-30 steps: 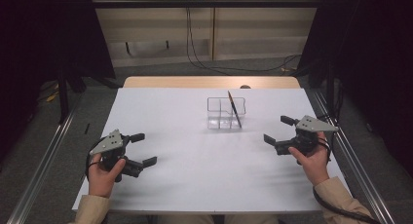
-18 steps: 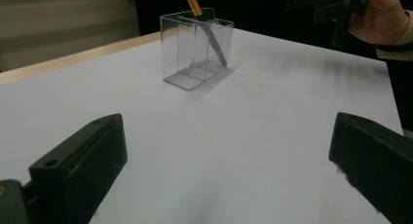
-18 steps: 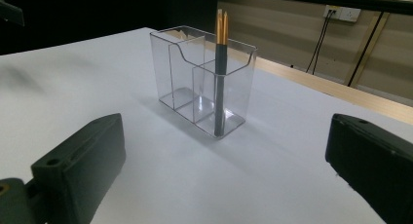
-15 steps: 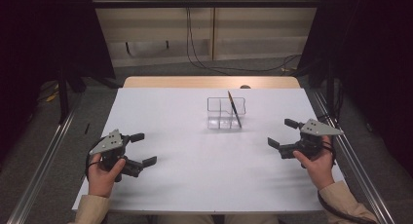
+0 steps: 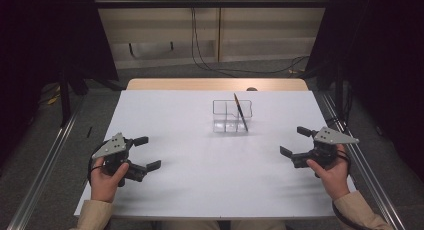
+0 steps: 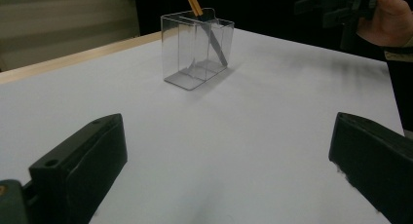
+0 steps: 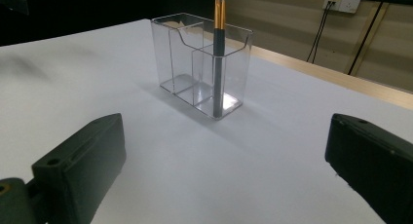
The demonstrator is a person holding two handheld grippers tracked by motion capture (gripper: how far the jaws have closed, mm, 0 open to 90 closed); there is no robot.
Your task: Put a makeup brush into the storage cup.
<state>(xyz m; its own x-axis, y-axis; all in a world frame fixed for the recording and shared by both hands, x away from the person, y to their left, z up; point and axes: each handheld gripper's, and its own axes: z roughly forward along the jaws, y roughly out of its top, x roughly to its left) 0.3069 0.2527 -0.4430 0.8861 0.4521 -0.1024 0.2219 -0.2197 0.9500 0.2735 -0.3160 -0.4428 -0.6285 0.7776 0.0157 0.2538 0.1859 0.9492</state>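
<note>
Both grippers are hovering low over the white table (image 5: 200, 190) with jaws spread wide and holding nothing, the left gripper (image 5: 144, 153) and right gripper (image 5: 295, 142) sitting well apart from the holder (image 5: 231, 116). The holder is standing mid-table toward the far edge, a pencil (image 7: 217, 63) leaning in its end compartment. To me nothing is being gripped yet; next, one gripper needs reaching forward to the pencil's top.
</note>
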